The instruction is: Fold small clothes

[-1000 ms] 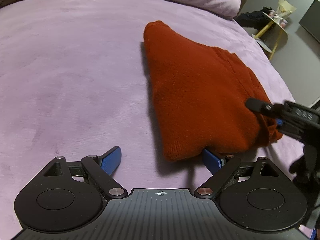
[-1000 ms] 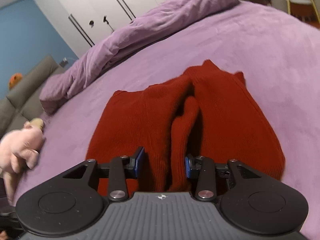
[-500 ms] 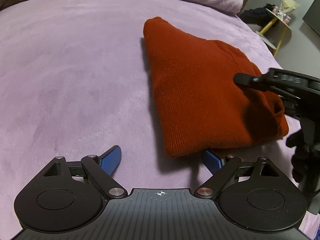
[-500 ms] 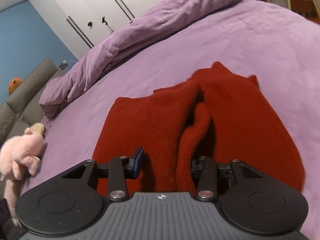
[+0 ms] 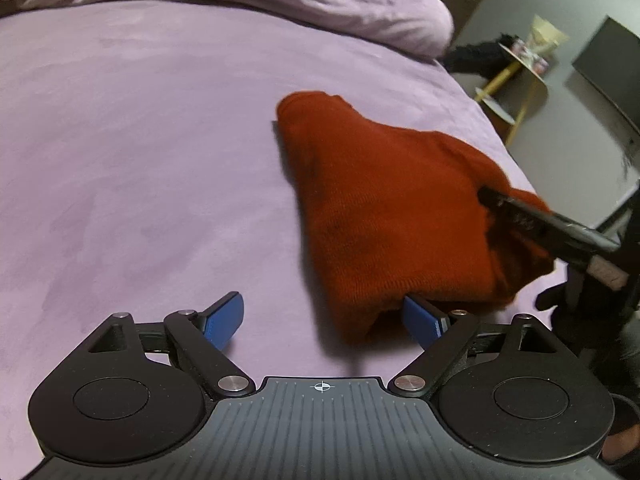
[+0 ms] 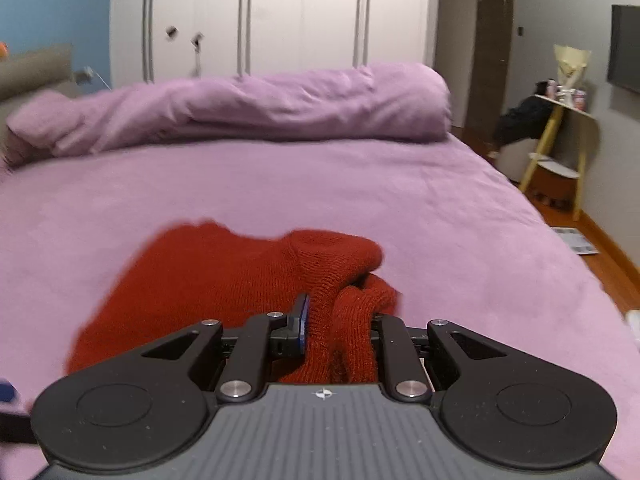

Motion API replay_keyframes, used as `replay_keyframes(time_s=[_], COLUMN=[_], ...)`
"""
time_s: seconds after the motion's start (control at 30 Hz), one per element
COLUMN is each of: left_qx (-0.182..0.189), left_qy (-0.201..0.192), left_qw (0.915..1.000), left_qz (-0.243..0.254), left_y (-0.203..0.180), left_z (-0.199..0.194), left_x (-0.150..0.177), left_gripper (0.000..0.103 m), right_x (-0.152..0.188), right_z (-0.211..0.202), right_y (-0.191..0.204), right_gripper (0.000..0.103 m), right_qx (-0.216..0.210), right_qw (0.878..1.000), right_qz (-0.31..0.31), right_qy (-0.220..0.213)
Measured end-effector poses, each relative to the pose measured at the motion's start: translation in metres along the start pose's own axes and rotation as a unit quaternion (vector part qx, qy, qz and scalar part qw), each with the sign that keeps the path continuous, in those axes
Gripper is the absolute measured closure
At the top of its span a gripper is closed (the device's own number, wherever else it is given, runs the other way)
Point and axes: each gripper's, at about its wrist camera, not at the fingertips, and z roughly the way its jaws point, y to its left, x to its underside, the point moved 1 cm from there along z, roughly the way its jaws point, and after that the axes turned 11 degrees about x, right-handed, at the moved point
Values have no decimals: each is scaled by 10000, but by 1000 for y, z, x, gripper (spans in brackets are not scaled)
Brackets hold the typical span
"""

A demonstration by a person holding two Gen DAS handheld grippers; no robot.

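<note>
Right gripper [image 6: 338,330] fingers [image 6: 301,322] narrowed, pinching a bunched fold of one red knit sweater [image 6: 224,276], left gripper [image 5: 324,320] fingers [image 5: 222,316] spread wide and holding nothing, sweater's near corner between them, its right fingertip under the hem, on a purple bed [image 5: 140,160]

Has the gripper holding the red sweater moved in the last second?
Yes. The right gripper, shut on the red sweater, has swung up and round: the white wardrobe, earlier tilted in its view's top corner, now stands upright dead ahead.
</note>
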Motion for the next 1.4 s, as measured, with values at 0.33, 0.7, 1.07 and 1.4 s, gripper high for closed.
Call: replay_keyframes(time_s=[0.33,0.7,1.07,1.4], left_qx=[-308,-267,-691,-819], left_qy=[15,94,363,423], left_qw=[9995,9996,9949,9946], left_qz=[69,9,637,483], left_y=[-4,-7,-25,-4], left_z=[3,4,31,19], left_x=[-3,9,14,10], left_gripper=[13,13,13,12], right_x=[20,83,88,93], right_z=[26,-33,-12,-1], right_y=[-29,-97,-94,-101], right_gripper=[69,56,95,85], right_qx=[-302,-1310,-2857,-1913], right_qw=[9959,9339,8260,8992], right_qz=[749,3140,4728,3610], right_qy=[412,1099,1114,1569])
